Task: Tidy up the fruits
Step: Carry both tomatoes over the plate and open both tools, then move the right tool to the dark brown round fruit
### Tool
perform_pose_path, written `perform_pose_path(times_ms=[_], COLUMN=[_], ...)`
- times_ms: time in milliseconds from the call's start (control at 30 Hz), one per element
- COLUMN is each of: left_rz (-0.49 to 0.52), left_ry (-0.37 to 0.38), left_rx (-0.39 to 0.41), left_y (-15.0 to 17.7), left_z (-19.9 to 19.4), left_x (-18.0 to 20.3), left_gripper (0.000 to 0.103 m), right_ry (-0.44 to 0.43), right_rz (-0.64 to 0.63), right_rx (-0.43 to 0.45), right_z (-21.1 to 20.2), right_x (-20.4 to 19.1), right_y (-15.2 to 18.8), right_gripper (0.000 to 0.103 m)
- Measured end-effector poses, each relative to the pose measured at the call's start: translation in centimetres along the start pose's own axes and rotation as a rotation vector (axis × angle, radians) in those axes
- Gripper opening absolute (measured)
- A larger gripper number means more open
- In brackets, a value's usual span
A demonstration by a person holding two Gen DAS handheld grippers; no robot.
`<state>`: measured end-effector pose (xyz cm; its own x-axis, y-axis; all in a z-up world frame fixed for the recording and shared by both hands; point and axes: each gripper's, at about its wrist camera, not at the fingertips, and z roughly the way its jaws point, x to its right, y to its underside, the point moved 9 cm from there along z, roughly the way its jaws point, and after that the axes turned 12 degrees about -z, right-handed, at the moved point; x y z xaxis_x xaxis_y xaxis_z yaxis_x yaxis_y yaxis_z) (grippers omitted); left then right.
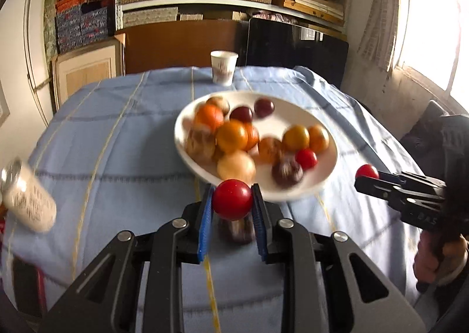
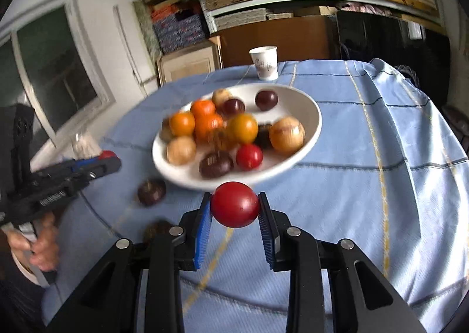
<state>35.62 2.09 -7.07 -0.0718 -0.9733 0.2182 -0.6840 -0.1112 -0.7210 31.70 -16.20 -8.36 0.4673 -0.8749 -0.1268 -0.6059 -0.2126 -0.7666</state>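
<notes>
Tomatoes in both grippers right now, so here's the rundown view by view. Left wrist view: the left gripper point(image 1: 233, 201) is clamped on a red tomato point(image 1: 232, 199), round, glossy, no real long axis, held up off the blue tablecloth point(image 1: 117, 133) just short of the near rim of the white plate point(image 1: 328, 177). The plate sits straight ahead of the fingers, so dropping it in looks like a short push forward. A dark fruit point(image 1: 236, 230) lies on the cloth directly under the blue pads, still outside the plate. The right gripper point(image 1: 366, 176) shows at the plate's right edge, pinching its own small red one. A paper cup point(image 1: 224, 68) stands at the table's far edge. Right wrist view: same story, the right gripper point(image 2: 234, 205) is squeezing a second red tomato point(image 2: 234, 204), smooth with a tiny dark speck, right in front of the plate's near rim. The pile of orange, tan and dark fruit is blurry. Two dark fruits sit on the cloth toward the near left, closer to the left gripper, I'd guess.
</notes>
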Motion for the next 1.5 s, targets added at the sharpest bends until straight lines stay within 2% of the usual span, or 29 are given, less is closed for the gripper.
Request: perform_pose_path(times_ms=[333, 367, 400, 433, 467, 533, 633, 767, 800, 867, 933, 1033, 1067, 1200, 1400, 1500], left_rz=[-0.001, -0.01, -0.023, -0.049, -0.069, -0.083, -0.073, -0.099, -0.112, -0.129, -0.142, -0.121, -0.121, -0.151, -0.161, -0.148], left_ry=[-0.044, -0.054, -0.069, -0.085, -0.087, -0.067, -0.088, -0.14, -0.159, -0.189, -0.214, -0.266, -0.269, -0.283, -0.304, -0.307], left_rx=[0.004, 0.005, 0.005, 0.018, 0.05, 0.107, 0.111, 0.097, 0.079, 0.038, -0.008, -0.098, -0.113, -0.113, -0.184, -0.197], left_y=[-6.8, -7.6, -8.1, -8.7, -9.2, -9.6, -8.8, -5.5, -4.2, -2.0, 0.2, 3.0, 3.4, 4.3, 5.5, 5.8], left_z=[6.8, 7.3, 7.4, 7.1, 6.6, 4.8, 3.2, 1.7, 1.7, 1.9, 2.2, 2.9, 3.0, 2.8, 4.4, 4.7], left_x=[2.7, 2.8, 2.6, 2.3, 2.1, 1.7, 0.9, -1.5, -2.4, -3.7, -4.8, -5.8, -6.0, -7.0, -7.6, -7.5], left_gripper=[0.026, 0.033, 0.066, 0.097, 0.099, 0.098, 0.098, 0.099, 0.099, 0.099, 0.099, 0.099, 0.099, 0.099, 0.099, 0.099], right_ry=[0.046, 0.047, 0.049, 0.048, 0.051, 0.043, 0.049, 0.026, 0.017, 0.013, 0.036, 0.024, 0.02, -0.009, -0.059, -0.065], right_rz=[0.032, 0.035, 0.041, 0.049, 0.064, 0.079, 0.046, 0.035, 0.036, 0.022, -0.018, -0.093, -0.111, -0.19, -0.255, -0.26], right_rx=[0.067, 0.07, 0.07, 0.065, 0.067, 0.109, 0.14, 0.133, 0.125, 0.1, 0.041, -0.013, -0.014, -0.025, -0.124, -0.136], right_z=[4.2, 4.5, 5.0, 5.3, 5.3, 4.3, 2.7, 1.4, 1.2, 1.2, 1.7, 2.0, 2.0, 1.9, 3.6, 3.7], right_x=[3.0, 3.3, 3.6, 3.8, 4.1, 4.1, 3.4, 2.0, 1.6, 0.7, -0.4, -2.7, -3.2, -5.6, -7.9, -8.2], right_y=[-6.8, -7.2, -7.7, -8.0, -8.2, -8.5, -8.0, -6.2, -5.2, -3.5, -1.3, 0.2, 0.4, 1.1, 2.7, 3.0], right_gripper=[0.032, 0.033, 0.038, 0.053, 0.057, 0.057, 0.057, 0.058, 0.059, 0.067, 0.067, 0.068, 0.071, 0.072, 0.072, 0.072])
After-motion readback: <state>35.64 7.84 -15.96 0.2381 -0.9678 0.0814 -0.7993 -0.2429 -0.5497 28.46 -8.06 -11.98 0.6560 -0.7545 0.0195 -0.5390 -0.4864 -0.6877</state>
